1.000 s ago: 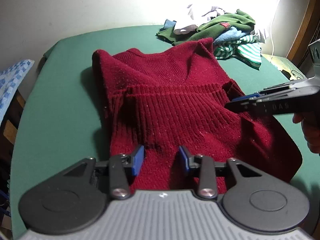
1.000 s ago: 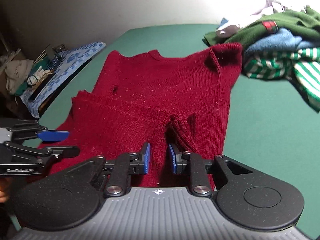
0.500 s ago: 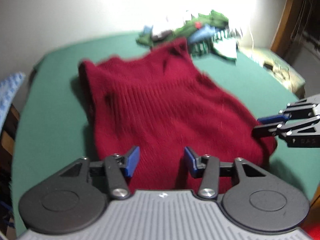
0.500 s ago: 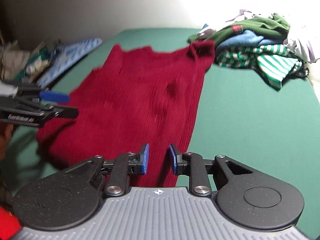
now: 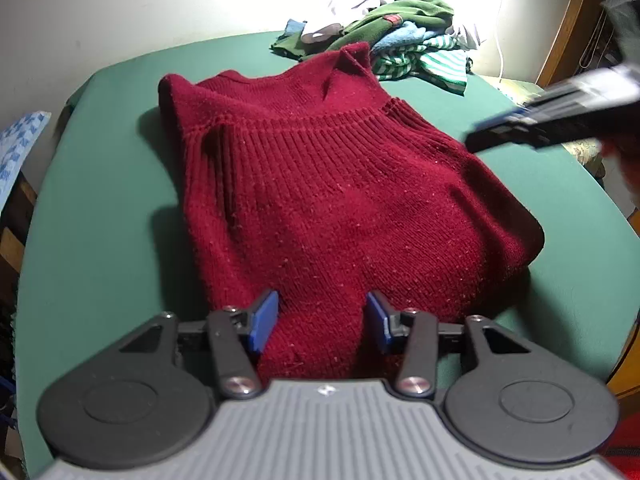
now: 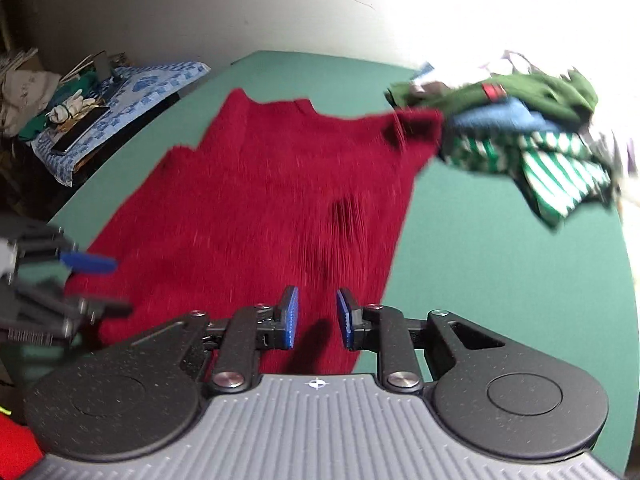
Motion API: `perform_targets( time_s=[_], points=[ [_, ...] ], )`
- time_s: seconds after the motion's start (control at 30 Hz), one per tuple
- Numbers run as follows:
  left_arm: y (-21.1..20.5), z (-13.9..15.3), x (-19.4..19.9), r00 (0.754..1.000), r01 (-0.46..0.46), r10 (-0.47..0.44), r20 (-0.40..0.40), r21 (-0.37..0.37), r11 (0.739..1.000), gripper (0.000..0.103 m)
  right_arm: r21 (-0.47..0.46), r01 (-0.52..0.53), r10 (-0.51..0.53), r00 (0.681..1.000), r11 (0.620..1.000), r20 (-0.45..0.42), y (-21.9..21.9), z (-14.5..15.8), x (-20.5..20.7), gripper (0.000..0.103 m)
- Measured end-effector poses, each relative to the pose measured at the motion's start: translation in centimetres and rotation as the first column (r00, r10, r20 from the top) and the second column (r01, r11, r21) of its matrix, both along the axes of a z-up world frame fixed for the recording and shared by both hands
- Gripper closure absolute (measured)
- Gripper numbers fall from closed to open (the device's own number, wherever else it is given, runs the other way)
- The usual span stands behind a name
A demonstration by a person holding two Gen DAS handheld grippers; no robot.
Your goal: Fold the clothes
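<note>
Green table (image 5: 100, 208) | red sweater (image 5: 340, 200) ahead of left tool (image 5: 322, 322), gaping

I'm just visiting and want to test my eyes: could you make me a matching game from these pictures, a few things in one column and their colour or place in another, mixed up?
Things:
1. sweater
2. table cover
3. pile of clothes
4. patterned cloth

Descriptions:
A. plain green, under everything
B. blue and white, off to the side of the table
C. dark red knit, lying in the middle
D. heaped at the table's far end

Pairs: 1-C, 2-A, 3-D, 4-B
</note>
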State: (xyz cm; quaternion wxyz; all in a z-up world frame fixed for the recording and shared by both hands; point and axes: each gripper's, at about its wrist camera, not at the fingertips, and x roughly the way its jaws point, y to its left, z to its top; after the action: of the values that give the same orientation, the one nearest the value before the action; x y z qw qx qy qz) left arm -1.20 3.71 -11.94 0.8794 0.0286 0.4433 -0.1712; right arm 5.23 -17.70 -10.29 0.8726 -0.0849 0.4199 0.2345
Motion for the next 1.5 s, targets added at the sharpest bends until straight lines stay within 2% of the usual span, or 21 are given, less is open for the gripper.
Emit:
perform_targets(
  time_s=[0.07,0.17,0.27,0.37,0.47,0.6,0.63,0.7,0.9,1.0,1.13,1.23,1.33,1.5],
  points=[
    [0.0,0.3,0.3,1.0,0.002,-0.002,-0.002,-0.002,1.0,0.054,-0.004,-0.013,0.013,1.0,1.0,-0.022,0.5,-0.7,1.9,0.08],
    [0.3,1.2,1.0,1.0,-0.003,0.003,-0.007,-0.024,1.0,0.054,0.016,0.022,-0.021,0.999,1.0,-0.045,0.7,-2.3,4.4,0.083],
    [0.1,2.8,2.3,0.998,-0.019,0.019,0.066,0.0,1.0,0.054,0.026,0.055,-0.052,0.994,0.998,-0.092,0.7,-3.7,5.8,0.086],
    [-0.2,3.3,5.1,0.994,-0.043,0.045,0.096,-0.019,0.999,0.054,0.012,0.028,-0.026,0.994,1.0,-0.105,1.1,-3.5,6.3,0.086],
    [-0.7,2.6,8.4,0.992,-0.08,0.081,0.1,-0.012,0.997,0.054,0.02,0.006,-0.004,0.995,1.0,-0.097,1.4,-2.5,7.1,0.086],
    [-0.2,0.9,11.7,0.989,-0.137,0.137,0.053,-0.004,0.991,0.054,0.044,0.032,-0.027,0.993,0.999,-0.112,1.7,-3.0,9.0,0.086],
    [0.0,0.4,12.1,0.989,-0.143,0.143,0.041,0.0,0.99,0.054,0.053,0.036,-0.029,0.992,0.998,-0.124,1.6,-3.3,9.4,0.086],
    [0.4,-0.4,12.4,0.988,-0.149,0.149,0.039,0.004,0.989,0.045,0.066,0.03,-0.021,0.991,0.997,-0.129,1.4,-3.6,9.8,0.089],
    [0.4,0.8,13.1,0.993,-0.107,0.105,0.053,0.035,0.994,0.042,0.091,0.009,0.004,0.99,0.996,-0.143,0.4,-2.8,10.4,0.089],
    [1.2,0.9,14.8,0.992,-0.119,0.115,0.06,0.065,0.991,0.032,0.115,0.065,-0.049,0.989,0.991,-0.142,-0.8,-2.2,11.9,0.081],
    [2.0,0.0,17.4,0.991,-0.134,0.132,0.028,0.058,0.989,0.032,0.1,0.15,-0.132,0.977,0.984,-0.168,-1.7,-3.3,14.6,0.079],
    [2.7,-0.1,18.7,0.99,-0.142,0.142,0.025,0.026,0.989,0.03,0.134,0.206,-0.181,0.967,0.969,-0.182,-2.2,-4.0,16.1,0.077],
    [3.3,0.0,20.4,0.986,-0.163,0.162,0.033,0.021,0.986,0.02,0.154,0.228,-0.201,0.965,0.962,-0.17,-2.1,-4.5,17.5,0.066],
    [4.2,0.1,23.3,0.98,-0.196,0.196,0.032,-0.003,0.981,0.019,0.152,0.231,-0.211,0.968,0.961,-0.136,-1.4,-4.7,19.8,0.066]
  ],
)
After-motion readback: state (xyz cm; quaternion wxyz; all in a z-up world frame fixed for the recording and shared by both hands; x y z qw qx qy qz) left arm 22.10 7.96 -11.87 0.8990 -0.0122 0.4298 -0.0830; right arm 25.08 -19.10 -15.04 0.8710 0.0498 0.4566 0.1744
